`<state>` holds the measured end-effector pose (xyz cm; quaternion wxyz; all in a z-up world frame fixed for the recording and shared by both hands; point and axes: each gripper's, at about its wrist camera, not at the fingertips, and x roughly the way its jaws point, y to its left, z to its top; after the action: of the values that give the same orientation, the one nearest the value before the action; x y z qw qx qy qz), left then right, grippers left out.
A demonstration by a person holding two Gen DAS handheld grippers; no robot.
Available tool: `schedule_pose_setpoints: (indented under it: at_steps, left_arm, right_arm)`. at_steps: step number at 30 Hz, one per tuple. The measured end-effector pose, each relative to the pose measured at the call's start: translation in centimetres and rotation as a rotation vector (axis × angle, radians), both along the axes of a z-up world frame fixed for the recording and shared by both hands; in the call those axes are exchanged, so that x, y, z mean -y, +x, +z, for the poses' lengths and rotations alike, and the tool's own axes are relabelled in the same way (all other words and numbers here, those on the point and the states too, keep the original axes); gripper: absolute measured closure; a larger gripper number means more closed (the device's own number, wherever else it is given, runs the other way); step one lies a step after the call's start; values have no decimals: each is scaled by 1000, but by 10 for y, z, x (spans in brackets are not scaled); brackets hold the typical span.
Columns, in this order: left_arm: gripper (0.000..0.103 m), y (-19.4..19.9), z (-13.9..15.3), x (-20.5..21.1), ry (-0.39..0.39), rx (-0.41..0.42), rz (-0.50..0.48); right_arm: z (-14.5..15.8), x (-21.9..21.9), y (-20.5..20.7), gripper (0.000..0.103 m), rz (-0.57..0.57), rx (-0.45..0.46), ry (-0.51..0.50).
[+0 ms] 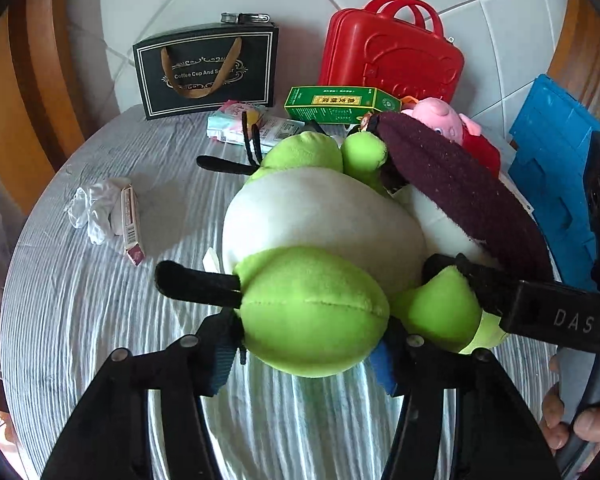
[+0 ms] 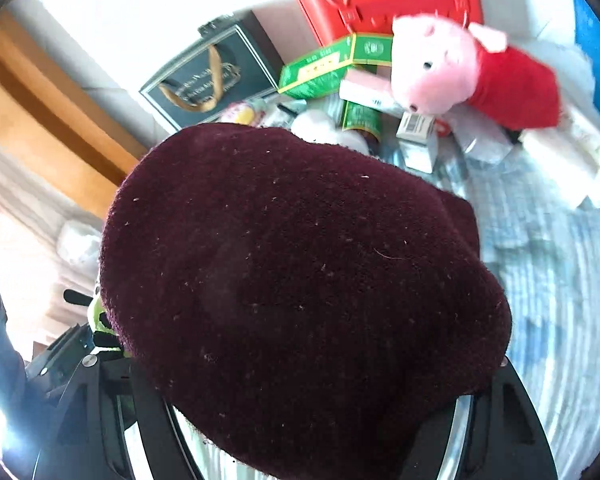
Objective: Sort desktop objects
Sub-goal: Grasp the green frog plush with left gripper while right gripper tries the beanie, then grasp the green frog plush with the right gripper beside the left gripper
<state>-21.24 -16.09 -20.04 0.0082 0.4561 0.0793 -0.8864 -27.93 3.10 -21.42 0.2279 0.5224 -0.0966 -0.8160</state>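
A plush frog (image 1: 320,216) with a white belly, green limbs and black feet hangs just over the table in the left wrist view. My left gripper (image 1: 304,360) is shut on its green foot (image 1: 312,312), with blue pads (image 1: 220,360) pressing each side. The frog wears a maroon hat (image 2: 300,280), which fills the right wrist view and hides the pads there. My right gripper (image 2: 300,360) reaches in from the right, and its black finger (image 1: 500,296) lies against a green limb (image 1: 440,304) under the hat.
A round table with a striped cloth (image 1: 80,300) carries a black gift bag (image 1: 206,72), a red case (image 1: 392,52), a green box (image 1: 336,104), a pink pig plush (image 2: 440,68) and a small box beside a white glove (image 1: 130,220). A blue crate (image 1: 552,184) stands at the right.
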Motion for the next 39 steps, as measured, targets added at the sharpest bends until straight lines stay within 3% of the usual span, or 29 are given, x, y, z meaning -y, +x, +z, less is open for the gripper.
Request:
schedule_pose_setpoints:
  at_steps: [2,5,7,9,10,14,18,20,23,26,31,33,35,39]
  left_arm:
    - [48,11,-4,-4,16,2,-5]
    - [48,19,-26,-14,-44,58,-1]
    - [48,21,-45,-16,-60,103,22]
    - [48,25,-52,-10,-34,119,40]
    - [48,26,-53,-8,-29,120,39]
    - [47,27,-51,-9,-29,134,37]
    - [45,26,-33,-1,24,128,52]
    - [43,20,-25,-1,-4,108,56]
    - [43,5,-37,-3,-84,155,51]
    - [43,2,-48,0,-93,161,40]
    - [42,5,-53,0,-121,151,28]
    - [48,10,-50,0,-122,109,23]
    - [54,16,-41,-4,-133,74,22]
    - [55,21,-10,-5,-128,-11,28]
  right_arm:
    - [2,-11,9,17,-30,8,-9]
    - [10,-39,11,16,-127,-9,-50]
    - [18,-64,10,16,-257,-57,-54]
    - [28,-90,11,16,-432,-109,27]
    - [28,-97,10,16,-459,-111,50]
    - [20,-92,14,16,-375,-54,74]
    - [4,-65,25,16,-210,24,55]
    - [-4,-51,26,14,-171,51,61]
    - [-19,-31,23,10,-130,80,55]
    - [-32,-17,19,4,-125,114,46]
    - [-62,11,19,4,-51,187,100]
    - [-63,9,24,24,-65,174,51]
    - [-49,13,30,29,-49,104,69]
    - [-11,12,37,30,-34,-13,70]
